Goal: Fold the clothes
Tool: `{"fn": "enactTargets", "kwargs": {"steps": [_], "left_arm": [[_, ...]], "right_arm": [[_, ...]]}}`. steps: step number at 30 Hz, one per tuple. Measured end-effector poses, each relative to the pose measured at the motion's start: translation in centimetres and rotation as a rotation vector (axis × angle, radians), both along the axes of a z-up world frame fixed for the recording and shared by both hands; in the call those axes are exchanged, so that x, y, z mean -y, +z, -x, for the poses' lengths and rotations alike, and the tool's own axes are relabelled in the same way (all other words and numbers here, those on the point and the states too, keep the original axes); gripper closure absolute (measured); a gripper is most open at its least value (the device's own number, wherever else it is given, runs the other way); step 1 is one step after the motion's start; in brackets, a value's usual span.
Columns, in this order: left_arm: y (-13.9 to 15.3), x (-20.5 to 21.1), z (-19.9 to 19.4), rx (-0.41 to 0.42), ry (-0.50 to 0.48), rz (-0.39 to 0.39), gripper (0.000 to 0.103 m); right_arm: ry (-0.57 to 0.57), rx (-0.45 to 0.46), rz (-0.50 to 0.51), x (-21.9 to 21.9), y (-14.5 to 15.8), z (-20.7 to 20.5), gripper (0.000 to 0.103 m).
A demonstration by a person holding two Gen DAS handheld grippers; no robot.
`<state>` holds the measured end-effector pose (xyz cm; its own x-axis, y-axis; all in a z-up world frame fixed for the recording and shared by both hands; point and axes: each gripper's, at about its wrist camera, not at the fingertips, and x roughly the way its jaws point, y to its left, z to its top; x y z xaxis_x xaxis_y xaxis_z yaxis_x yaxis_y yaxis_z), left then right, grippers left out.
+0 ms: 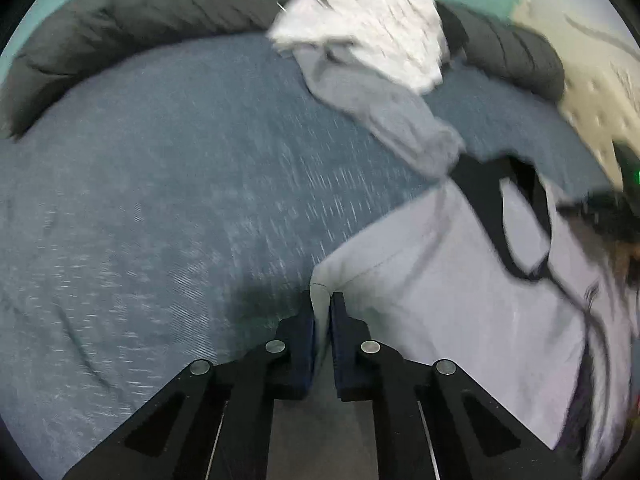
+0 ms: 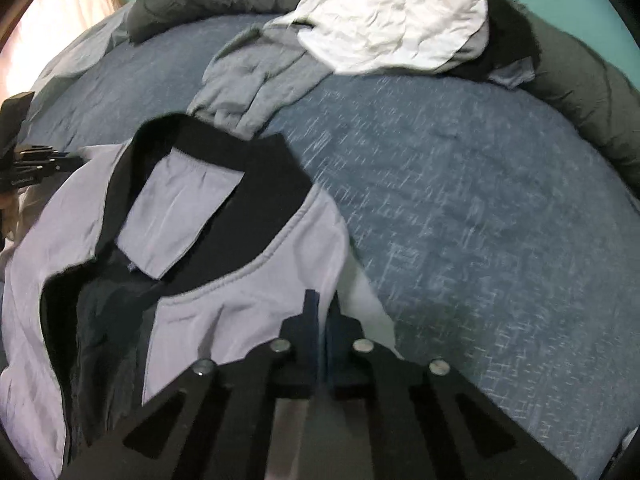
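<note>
Jacket [image 2: 256, 280]: pale lilac, black collar, spread on the blue bedspread [image 2: 460, 220] at its near edge. Left gripper [image 1: 322, 300]: jaws clenched on a jacket corner. Right gripper [image 2: 324, 300]: jaws closed on the jacket's edge beside the collar. Grey garment [image 2: 256, 80] and white garment [image 2: 396, 16]: heaped beyond, against the dark duvet [image 2: 580, 92].
</note>
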<state>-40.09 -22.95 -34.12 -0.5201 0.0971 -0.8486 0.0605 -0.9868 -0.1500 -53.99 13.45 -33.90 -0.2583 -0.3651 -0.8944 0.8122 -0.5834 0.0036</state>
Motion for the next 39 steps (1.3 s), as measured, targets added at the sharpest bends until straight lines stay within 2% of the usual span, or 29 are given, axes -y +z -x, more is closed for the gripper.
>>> {"fn": "enactTargets", "kwargs": {"steps": [5,10,14,19,21,23,25,27,29,32,34,39], "left_arm": [[2.4,2.2,1.4,-0.033,0.113,0.016,0.096],[2.8,3.2,3.7,-0.040,0.174,0.008,0.096],[2.9,3.6,5.9,-0.054,0.209,0.014,0.096],[0.4,2.8,7.8,0.004,0.207,0.043,0.093],[-0.1,2.7,7.5,-0.005,0.213,0.040,0.087],[0.4,2.7,6.8,-0.029,0.217,0.038,0.079],[1.9,3.0,5.6,-0.070,0.245,0.058,0.069],[3.3,3.3,4.8,-0.097,0.257,0.048,0.062],[4.7,3.3,3.3,-0.108,0.259,0.036,0.057],[6.1,2.8,0.1,-0.110,0.263,-0.014,0.056],[6.2,1.9,-2.4,-0.104,0.264,-0.034,0.056],[5.1,-0.9,-8.7,-0.091,0.260,-0.102,0.056]], "right_arm": [[-0.036,-0.122,0.044,-0.6,2.8,0.5,0.102],[-0.074,-0.171,0.048,0.2,4.1,2.7,0.102],[-0.105,-0.182,0.061,1.3,4.0,4.4,0.102],[-0.152,-0.102,0.078,1.9,2.3,6.4,0.101],[-0.163,-0.133,0.093,1.9,2.2,6.1,0.099],[-0.174,-0.172,0.130,1.2,3.2,5.5,0.093],[-0.193,-0.217,0.165,0.5,4.4,4.7,0.066],[-0.202,-0.216,0.239,-0.7,6.1,3.7,0.061],[-0.220,-0.220,0.285,-1.7,7.6,2.3,0.051],[-0.246,-0.161,0.397,-3.7,9.3,-0.8,0.049],[-0.274,-0.109,0.427,-4.8,9.4,-2.5,0.049],[-0.258,0.050,0.386,-5.7,6.8,-7.7,0.049]]}}
